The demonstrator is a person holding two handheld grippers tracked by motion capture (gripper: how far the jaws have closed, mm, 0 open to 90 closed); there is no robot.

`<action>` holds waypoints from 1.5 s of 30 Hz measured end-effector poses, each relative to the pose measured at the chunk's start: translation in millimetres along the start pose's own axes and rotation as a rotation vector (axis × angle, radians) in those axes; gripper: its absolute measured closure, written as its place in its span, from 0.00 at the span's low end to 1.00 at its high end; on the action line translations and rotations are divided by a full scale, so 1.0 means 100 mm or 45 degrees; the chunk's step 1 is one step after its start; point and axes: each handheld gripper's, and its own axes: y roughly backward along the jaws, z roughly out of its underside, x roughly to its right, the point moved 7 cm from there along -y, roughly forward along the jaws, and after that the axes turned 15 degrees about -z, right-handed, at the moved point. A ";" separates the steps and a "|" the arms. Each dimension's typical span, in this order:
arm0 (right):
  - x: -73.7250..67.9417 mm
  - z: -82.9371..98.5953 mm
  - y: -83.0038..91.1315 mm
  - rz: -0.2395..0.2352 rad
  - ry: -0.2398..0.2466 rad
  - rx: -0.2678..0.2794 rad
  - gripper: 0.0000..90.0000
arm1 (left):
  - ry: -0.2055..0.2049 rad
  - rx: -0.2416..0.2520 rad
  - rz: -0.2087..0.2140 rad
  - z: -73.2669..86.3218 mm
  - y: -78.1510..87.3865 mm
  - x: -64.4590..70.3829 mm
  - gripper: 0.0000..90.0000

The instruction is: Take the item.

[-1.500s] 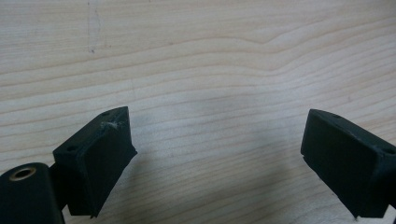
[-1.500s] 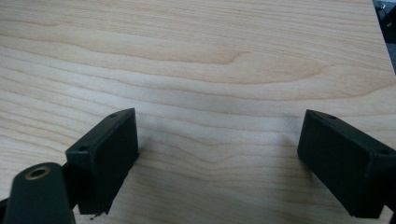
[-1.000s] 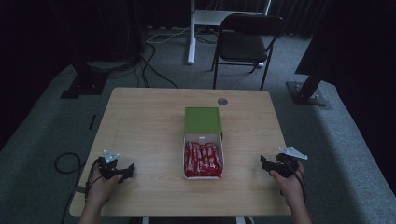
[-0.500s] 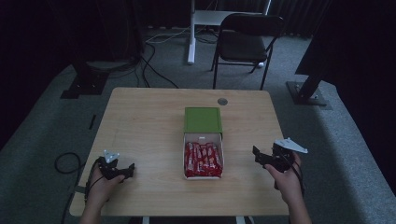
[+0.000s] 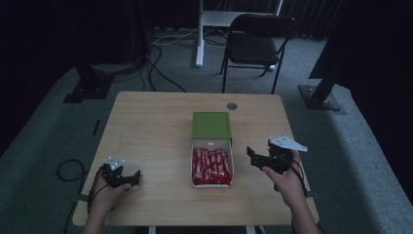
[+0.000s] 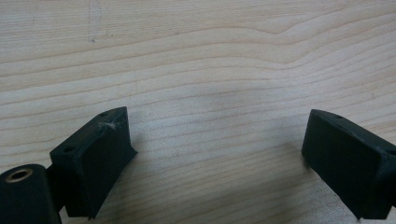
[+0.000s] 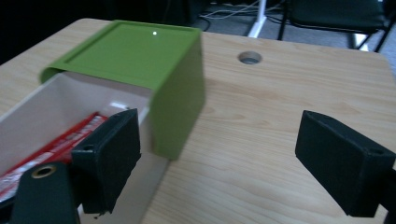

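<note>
Reaching in from the right of the frame, the right tongs [image 5: 254,157], spread wide and empty, should square up to the white box [image 5: 212,144] of red bars [image 5: 212,165] at mid-worktop [image 5: 146,126], beside its green lid [image 5: 211,125].

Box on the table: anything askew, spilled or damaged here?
Nothing stands out. The box sits square mid-table, its green lid slid partly back, red packets packed neatly inside, none spilled. Both grippers, left and right, are open and apart from it.
</note>
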 end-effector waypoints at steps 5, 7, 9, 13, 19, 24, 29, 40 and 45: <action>-0.17 -0.05 -0.11 -0.051 0.028 -0.009 0.15 | 0.000 0.000 0.000 0.00 0.00 0.00 0.10; -0.23 -0.07 -0.16 -0.070 0.039 -0.014 0.15 | 0.003 0.002 0.000 0.00 0.00 0.00 0.10; -0.30 -0.08 -0.21 -0.095 0.047 -0.019 0.16 | 0.002 0.002 0.000 0.00 0.00 0.00 0.10; -0.43 -0.08 -0.30 -0.132 0.062 -0.030 0.15 | 0.003 0.002 0.000 0.00 0.00 0.00 0.10; -0.60 -0.05 -0.42 -0.184 0.068 -0.049 0.15 | -0.001 0.000 0.000 0.00 0.00 0.00 0.10; -0.77 -0.01 -0.52 -0.231 0.084 -0.071 0.15 | 0.000 -0.001 0.000 0.00 0.00 0.00 0.10; -0.90 0.09 -0.63 -0.261 0.086 -0.114 0.17 | -0.001 0.000 0.000 0.00 0.00 0.00 0.10; -1.09 0.27 -0.82 -0.340 0.097 -0.199 0.40 | 0.000 0.000 0.000 0.00 0.00 0.00 0.10; -1.14 0.37 -0.91 -0.379 0.076 -0.249 0.47 | 0.001 0.001 0.000 0.00 0.00 0.00 0.10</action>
